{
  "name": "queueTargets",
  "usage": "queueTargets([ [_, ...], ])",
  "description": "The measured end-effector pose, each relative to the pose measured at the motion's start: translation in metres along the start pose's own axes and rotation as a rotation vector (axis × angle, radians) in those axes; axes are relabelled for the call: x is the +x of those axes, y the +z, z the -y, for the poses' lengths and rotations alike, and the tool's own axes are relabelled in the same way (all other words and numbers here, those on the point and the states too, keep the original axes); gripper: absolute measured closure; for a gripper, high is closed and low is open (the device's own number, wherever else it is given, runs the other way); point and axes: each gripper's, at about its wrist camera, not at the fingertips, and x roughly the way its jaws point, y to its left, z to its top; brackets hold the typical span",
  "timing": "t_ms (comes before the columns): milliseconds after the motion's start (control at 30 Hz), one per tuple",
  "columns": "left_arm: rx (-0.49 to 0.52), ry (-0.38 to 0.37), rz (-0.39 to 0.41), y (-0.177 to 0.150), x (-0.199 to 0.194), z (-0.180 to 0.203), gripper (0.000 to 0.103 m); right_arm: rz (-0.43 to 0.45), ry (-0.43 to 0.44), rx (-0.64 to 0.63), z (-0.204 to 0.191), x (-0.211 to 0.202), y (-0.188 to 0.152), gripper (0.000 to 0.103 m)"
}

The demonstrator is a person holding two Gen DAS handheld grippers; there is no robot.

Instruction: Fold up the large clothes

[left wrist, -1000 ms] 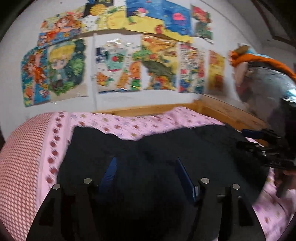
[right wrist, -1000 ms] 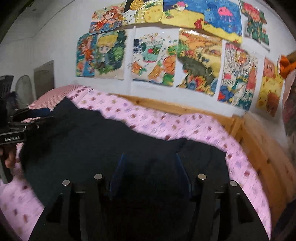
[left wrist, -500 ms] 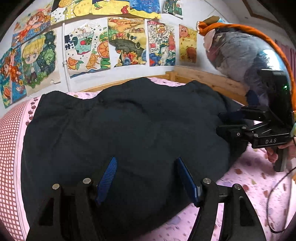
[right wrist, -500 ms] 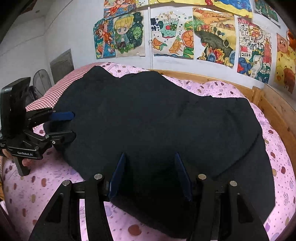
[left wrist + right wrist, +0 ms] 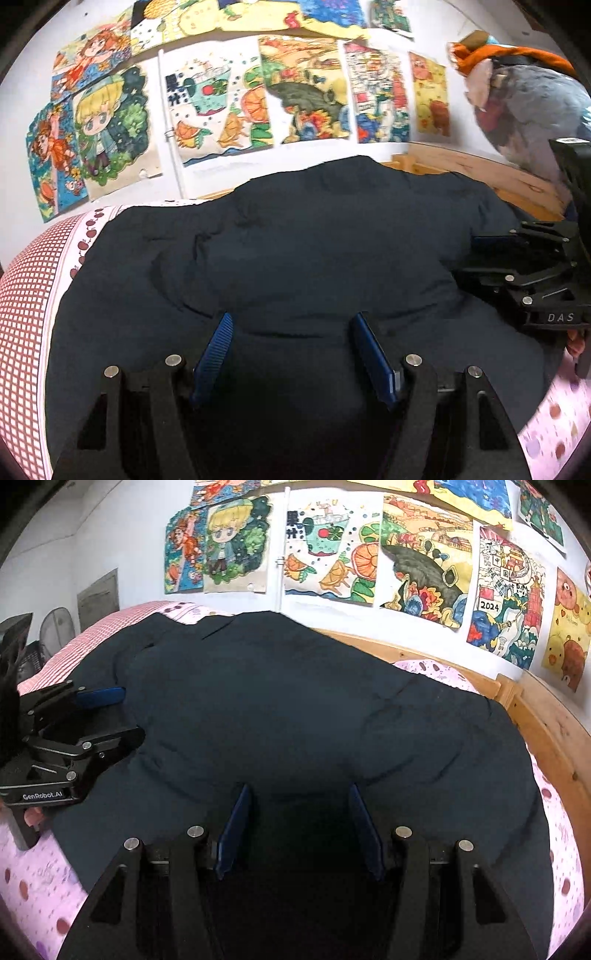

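A large dark navy garment (image 5: 295,251) lies spread across the bed, and the right wrist view shows it (image 5: 295,709) reaching to the far side. My left gripper (image 5: 291,325) is at its near edge, with cloth bunched between the blue pads. My right gripper (image 5: 299,794) grips the same near edge further right, and its pads are also filled with cloth. Each camera sees the other gripper: the right one (image 5: 484,258) at the garment's right end, the left one (image 5: 129,714) at its left end. A hand shows under each.
The bed has a pink spotted sheet (image 5: 33,878) and a red checked pillow (image 5: 22,302) at its left end. A wooden bed frame (image 5: 546,731) runs along the right and back. Children's drawings (image 5: 221,110) cover the wall. A grey and orange plush (image 5: 528,99) sits at far right.
Both grippers have sunk towards the bed with the garment. The cloth, raised and blurred a second ago, now lies spread flat over the sheet.
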Motion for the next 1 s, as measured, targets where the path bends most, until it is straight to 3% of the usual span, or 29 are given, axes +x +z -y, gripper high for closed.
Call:
queueTargets([
  [467, -0.133, 0.084, -0.052, 0.039, 0.051, -0.034, 0.036, -0.038, -0.047, 0.185, 0.045, 0.053, 0.042, 0.052],
  [733, -0.128, 0.085, -0.174, 0.05, 0.092, -0.039, 0.034, -0.093, -0.033, 0.199, 0.053, 0.083, 0.047, 0.052],
  [1000, -0.19, 0.077, -0.187, 0.062, 0.116, -0.056, 0.024, -0.1, -0.055, 0.191, 0.059, 0.103, 0.056, 0.039],
])
